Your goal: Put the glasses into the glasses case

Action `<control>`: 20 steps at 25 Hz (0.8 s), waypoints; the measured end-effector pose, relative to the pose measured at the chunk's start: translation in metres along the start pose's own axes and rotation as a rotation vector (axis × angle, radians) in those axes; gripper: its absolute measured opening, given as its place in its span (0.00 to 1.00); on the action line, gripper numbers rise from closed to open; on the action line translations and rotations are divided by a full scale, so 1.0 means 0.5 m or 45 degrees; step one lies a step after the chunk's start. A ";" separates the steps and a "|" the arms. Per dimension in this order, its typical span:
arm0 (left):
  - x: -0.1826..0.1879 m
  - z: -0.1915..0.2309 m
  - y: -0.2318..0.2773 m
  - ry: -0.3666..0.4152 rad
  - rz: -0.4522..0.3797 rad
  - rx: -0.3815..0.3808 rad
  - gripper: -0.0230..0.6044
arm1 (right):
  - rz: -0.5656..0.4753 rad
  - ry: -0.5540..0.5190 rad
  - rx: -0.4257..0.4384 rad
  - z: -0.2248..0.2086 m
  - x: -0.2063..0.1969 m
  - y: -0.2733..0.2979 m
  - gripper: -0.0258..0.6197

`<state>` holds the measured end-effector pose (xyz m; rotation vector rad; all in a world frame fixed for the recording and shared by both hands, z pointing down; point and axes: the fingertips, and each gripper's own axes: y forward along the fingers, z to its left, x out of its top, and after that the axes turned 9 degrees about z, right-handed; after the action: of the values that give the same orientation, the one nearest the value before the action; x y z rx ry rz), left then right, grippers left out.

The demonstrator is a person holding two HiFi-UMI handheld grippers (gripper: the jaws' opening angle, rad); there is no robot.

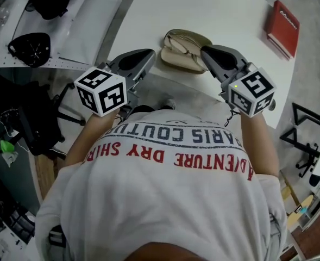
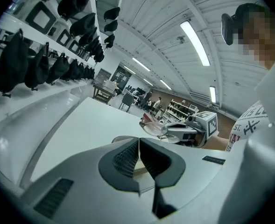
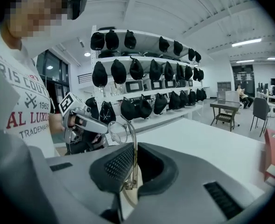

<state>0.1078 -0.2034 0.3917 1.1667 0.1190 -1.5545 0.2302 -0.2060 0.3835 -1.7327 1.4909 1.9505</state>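
An open beige glasses case (image 1: pixel 181 58) lies on the white table (image 1: pixel 230 15). Thin clear-lensed glasses (image 1: pixel 185 46) sit over the case's opening. My right gripper (image 1: pixel 204 51) comes in from the right and is shut on the glasses' frame; in the right gripper view a lens (image 3: pixel 117 132) sticks up beyond the closed jaws (image 3: pixel 133 148). My left gripper (image 1: pixel 149 54) is shut with its tips just left of the case. In the left gripper view (image 2: pixel 138 143) the case rim (image 2: pixel 123 138) lies right ahead, and beyond it are the glasses (image 2: pixel 155 129) and the right gripper (image 2: pixel 186 129).
A red book (image 1: pixel 282 22) lies at the table's far right. Shelves with black caps (image 3: pixel 128 71) run along the wall on the left. The table's near edge is against the person's body.
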 end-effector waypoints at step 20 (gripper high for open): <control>-0.049 0.062 0.025 -0.086 -0.009 0.086 0.08 | 0.257 -0.246 0.063 -0.027 -0.158 0.139 0.10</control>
<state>0.0961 -0.2102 0.4309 1.1663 0.0259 -1.6133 0.2197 -0.2126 0.4887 -1.3754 1.6826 2.0864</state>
